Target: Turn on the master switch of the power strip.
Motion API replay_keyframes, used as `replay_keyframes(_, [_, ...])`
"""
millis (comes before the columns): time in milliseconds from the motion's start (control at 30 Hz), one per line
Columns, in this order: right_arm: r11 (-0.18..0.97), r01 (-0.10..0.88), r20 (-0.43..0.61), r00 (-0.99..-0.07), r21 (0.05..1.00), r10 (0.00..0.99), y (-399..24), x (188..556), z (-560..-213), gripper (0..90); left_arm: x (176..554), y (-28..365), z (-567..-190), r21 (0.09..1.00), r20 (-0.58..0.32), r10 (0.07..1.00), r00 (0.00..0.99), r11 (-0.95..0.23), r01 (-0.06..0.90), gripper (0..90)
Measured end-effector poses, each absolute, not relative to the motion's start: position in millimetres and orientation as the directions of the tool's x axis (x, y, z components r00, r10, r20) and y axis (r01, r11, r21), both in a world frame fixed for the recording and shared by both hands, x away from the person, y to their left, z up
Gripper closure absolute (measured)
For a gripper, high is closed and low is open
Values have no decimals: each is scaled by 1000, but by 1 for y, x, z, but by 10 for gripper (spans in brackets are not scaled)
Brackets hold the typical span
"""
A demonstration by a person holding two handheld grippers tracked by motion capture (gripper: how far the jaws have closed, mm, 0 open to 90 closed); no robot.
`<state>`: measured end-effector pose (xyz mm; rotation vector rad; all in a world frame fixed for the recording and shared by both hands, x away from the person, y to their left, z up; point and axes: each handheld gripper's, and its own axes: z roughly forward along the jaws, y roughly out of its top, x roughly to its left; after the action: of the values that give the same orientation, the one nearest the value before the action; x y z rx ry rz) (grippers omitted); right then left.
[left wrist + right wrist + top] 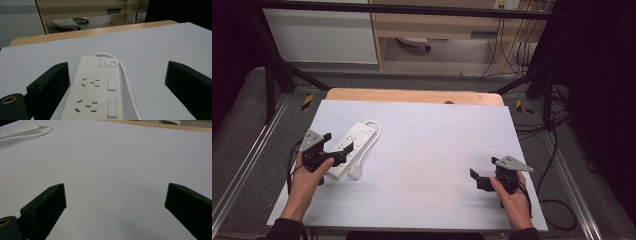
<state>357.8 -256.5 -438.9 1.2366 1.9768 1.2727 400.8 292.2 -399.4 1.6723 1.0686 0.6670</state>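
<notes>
The left hand-held gripper point(334, 143) hangs spread wide over the white, rigid plastic power strip point(96, 87) lying on the table's point(437, 145) left side. It looks light, slick; best pinched across its long sides. The right hand-held gripper point(476, 176) gapes empty.

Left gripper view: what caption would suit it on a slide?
Open left gripper straddling a white power strip on the pale table, its cord looping past the switch.

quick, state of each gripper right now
Left gripper: open, jaws on either side of the white power strip, not closed on it.
Right gripper: open, holding nothing, over the bare table.
</notes>
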Motion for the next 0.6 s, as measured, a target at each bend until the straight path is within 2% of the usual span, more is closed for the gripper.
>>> replay_keyframes(267, [147, 425, 76, -465, 893, 882, -258, 357, -437, 47, 409, 293, -390, 932, -119, 880, 460, -60, 357, 75])
replay_keyframes(600, [151, 422, 77, -477, 894, 875, -256, 358, -437, 51, 435, 273, -382, 921, -83, 870, 486, -119, 370, 76])
